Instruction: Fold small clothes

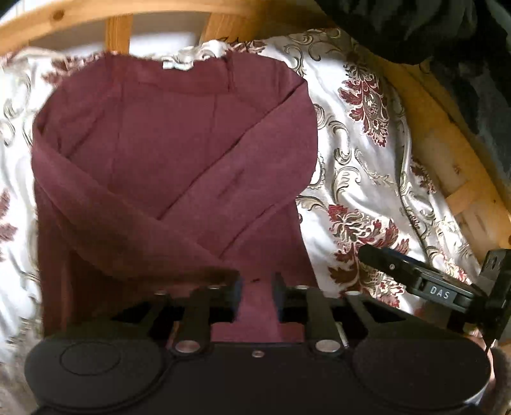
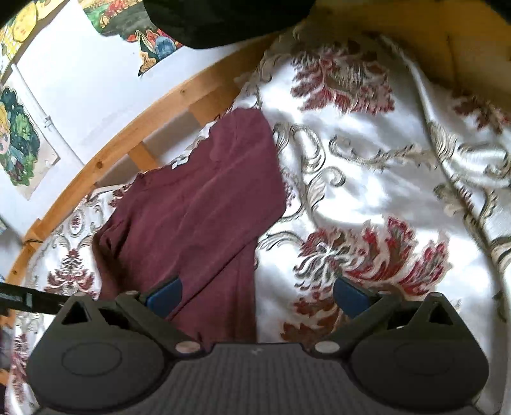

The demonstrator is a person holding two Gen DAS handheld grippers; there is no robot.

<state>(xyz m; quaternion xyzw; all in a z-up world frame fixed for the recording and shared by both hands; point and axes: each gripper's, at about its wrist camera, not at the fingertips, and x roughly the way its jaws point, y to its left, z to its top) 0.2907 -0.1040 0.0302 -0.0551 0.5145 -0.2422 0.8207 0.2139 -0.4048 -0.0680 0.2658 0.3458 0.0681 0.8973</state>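
A small maroon long-sleeved top [image 1: 166, 153] lies flat on a floral bedspread [image 1: 367, 153], neck at the far end, both sleeves folded across its front. My left gripper [image 1: 257, 287] is at the top's near hem, jaws narrowly apart with maroon cloth between them. The right gripper's finger [image 1: 415, 277] shows at the lower right of the left wrist view. In the right wrist view the top [image 2: 198, 204] lies to the left and my right gripper [image 2: 257, 297] is wide open over its right edge, holding nothing.
A wooden bed rail [image 1: 191, 16] runs along the far side and another rail [image 1: 463, 191] along the right. A dark garment [image 1: 415, 28] lies at the far right. A white wall with cartoon posters [image 2: 22, 137] stands behind the bed.
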